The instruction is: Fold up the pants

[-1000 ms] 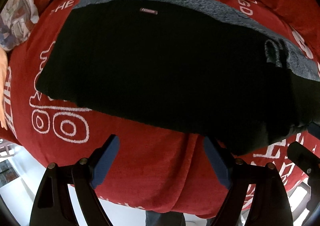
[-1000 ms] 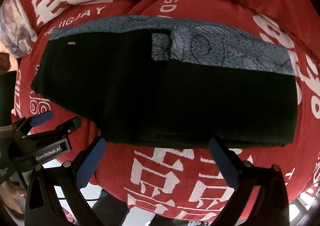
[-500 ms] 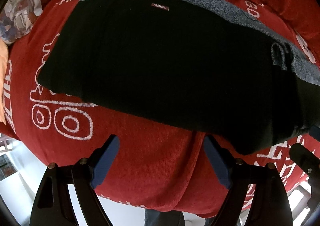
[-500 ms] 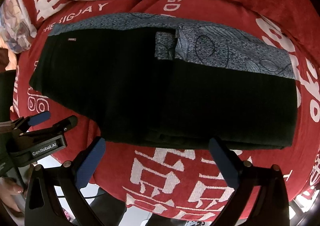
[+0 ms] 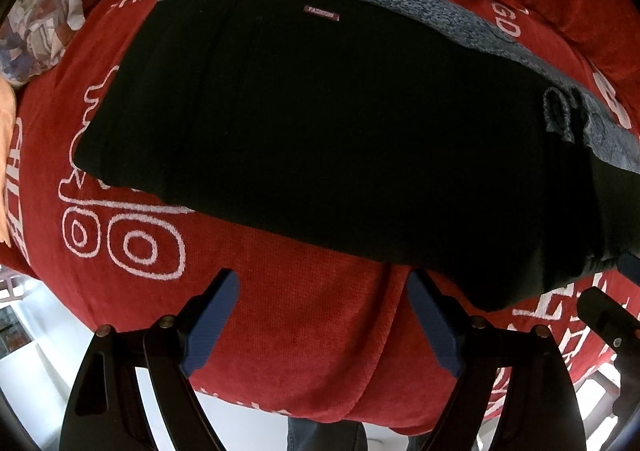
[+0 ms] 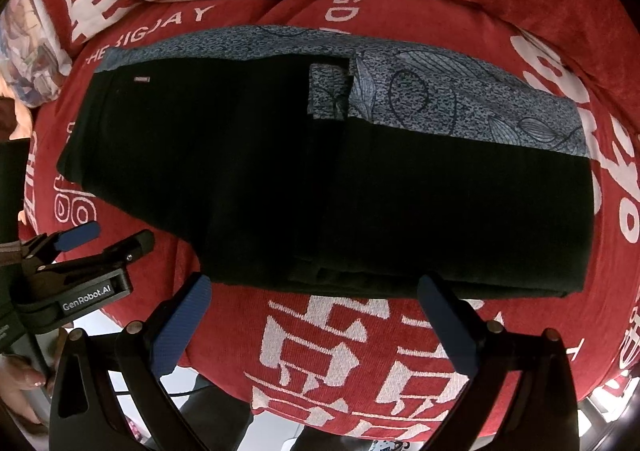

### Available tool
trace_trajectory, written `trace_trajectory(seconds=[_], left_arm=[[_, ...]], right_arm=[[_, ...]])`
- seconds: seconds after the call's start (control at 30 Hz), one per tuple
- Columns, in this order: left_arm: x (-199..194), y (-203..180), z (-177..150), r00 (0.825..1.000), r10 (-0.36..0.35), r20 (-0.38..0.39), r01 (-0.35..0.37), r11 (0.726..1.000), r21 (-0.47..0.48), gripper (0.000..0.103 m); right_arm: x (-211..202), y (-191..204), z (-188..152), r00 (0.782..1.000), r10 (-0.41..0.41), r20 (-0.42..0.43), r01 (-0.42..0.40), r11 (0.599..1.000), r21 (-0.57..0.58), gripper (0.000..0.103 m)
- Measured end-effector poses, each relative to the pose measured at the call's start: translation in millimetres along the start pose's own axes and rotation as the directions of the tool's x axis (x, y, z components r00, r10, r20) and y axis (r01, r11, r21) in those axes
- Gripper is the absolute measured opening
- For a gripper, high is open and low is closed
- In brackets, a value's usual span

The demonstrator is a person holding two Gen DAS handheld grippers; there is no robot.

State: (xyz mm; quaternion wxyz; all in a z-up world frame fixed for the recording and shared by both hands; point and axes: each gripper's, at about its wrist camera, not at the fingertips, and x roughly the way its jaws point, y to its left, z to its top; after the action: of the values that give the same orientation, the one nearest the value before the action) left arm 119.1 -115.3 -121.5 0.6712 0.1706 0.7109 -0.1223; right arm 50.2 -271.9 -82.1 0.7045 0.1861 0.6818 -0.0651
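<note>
pants (image 5: 320, 131) nearer left gripper (image 5: 320, 315) now

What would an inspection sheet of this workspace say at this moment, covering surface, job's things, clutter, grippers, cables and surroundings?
Surface: red woven blanket with white lettering, spread over a rounded, cushioned surface.
Job's things: black pants with a blue patterned lining lie flat in a folded stack; lining strip shows along the far edge; small label near the waistband.
Clutter: patterned pale cushion at the far left edge.
Grippers: left gripper open, hovering above bare blanket short of the pants' near edge; right gripper open, holding nothing, at the near edge.
Cables: thin dark cable below the blanket edge.
Surroundings: pale floor; more red fabric behind.
</note>
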Motion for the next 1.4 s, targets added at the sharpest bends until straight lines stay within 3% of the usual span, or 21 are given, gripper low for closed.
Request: trace_trajectory(seconds=[0.87,1.4], left_arm=[[0.9,31.0,8.3,1.000,-0.009,0.003,0.009,0.999,-0.033,0.087],[9.2,63.9,20.1,1.000,-0.018,0.010,0.019,0.997,-0.069,0.087]], right_arm=[[3.6,13.9,8.5,1.000,-0.009,-0.004,0.009,1.000,-0.025,0.103],[0.4,5.1,21.0,1.000,0.019,0.007,-0.019,0.999,0.031,0.103]])
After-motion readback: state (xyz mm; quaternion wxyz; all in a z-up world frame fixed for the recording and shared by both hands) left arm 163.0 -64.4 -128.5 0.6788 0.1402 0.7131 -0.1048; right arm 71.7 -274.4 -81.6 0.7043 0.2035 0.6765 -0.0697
